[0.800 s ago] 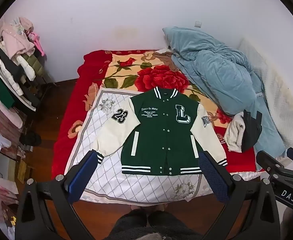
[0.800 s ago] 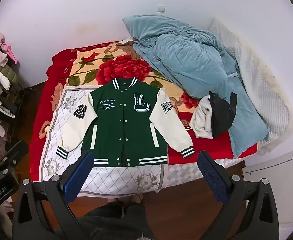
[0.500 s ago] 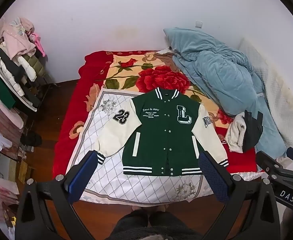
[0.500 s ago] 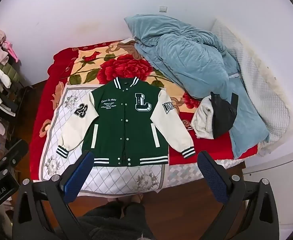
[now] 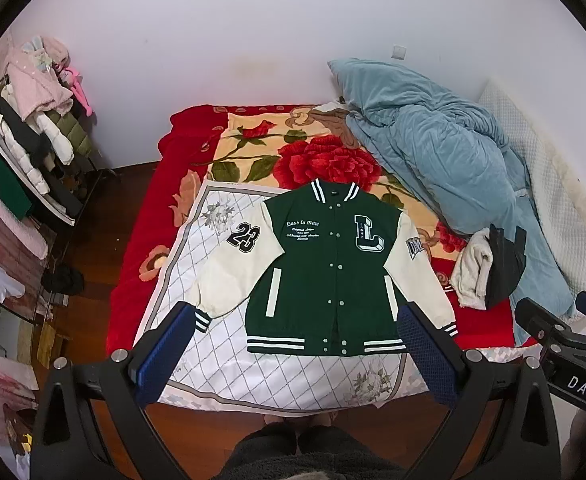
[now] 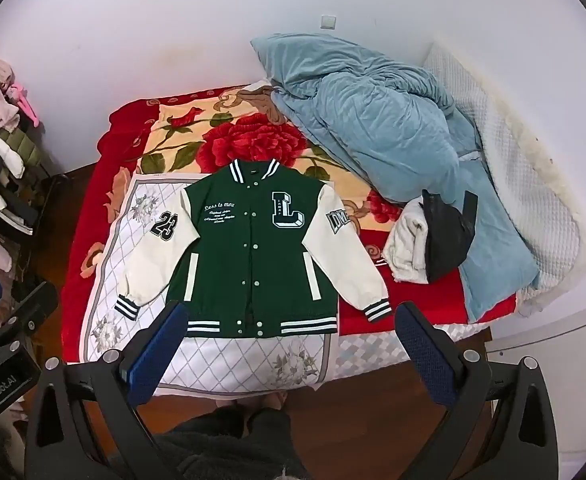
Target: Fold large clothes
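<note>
1. My left finger pad (image 5: pixel 161 354) covers part of the jacket's (image 5: pixel 325 272) striped cuff.
2. The small script on its chest is too fine for me to read.
3. The clothes rack (image 5: pixel 21 152) runs off the left edge.

Home bedroom: bed (image 5: pixel 141 280), clothes rack (image 5: pixel 33 152)

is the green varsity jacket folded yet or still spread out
Spread out. The jacket lies flat, front up, snapped shut, on the bed, both cream sleeves angled outward and no part doubled over.
</note>
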The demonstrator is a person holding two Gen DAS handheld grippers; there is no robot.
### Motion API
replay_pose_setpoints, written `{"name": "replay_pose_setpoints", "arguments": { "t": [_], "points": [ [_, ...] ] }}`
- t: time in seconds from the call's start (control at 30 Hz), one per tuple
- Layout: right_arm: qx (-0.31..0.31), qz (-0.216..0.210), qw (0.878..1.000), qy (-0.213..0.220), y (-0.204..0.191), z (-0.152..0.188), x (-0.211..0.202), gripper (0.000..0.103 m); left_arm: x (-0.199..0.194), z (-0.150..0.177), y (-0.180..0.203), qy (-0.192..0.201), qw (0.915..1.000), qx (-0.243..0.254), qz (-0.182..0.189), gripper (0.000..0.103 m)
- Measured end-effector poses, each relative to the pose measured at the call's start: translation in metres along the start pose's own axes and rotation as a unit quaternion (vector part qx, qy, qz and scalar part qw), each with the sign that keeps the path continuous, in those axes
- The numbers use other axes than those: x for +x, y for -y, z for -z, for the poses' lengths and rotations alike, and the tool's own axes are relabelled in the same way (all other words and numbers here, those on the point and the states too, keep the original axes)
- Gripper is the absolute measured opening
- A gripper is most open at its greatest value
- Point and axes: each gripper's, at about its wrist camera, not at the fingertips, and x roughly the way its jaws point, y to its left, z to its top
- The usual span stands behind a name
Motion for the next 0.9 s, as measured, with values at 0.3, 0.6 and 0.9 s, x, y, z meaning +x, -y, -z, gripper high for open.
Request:
{"name": "replay_pose_setpoints", "arguments": {
  "t": [0.3, 0.6, 0.9],
  "points": [
    [0.0, 0.0, 1.0, 0.0, -0.002, 0.001, 0.0, 0.103, 0.0, -0.006, -0.001, 0.0, 1.0, 0.001, 0.0, 0.103],
    [-0.005, 0.003, 1.0, -0.001, -0.005, -0.005, -0.001, 0.103, -0.001, 0.0, -0.001, 0.001, 1.0, -0.001, -0.001, 0.103],
    [-0.008, 0.002, 1.0, -0.001, -0.008, -0.014, -0.004, 0.103, -0.001, -0.001, -0.001, 0.004, 1.0, 0.0, -0.001, 0.103]
  ]
}}
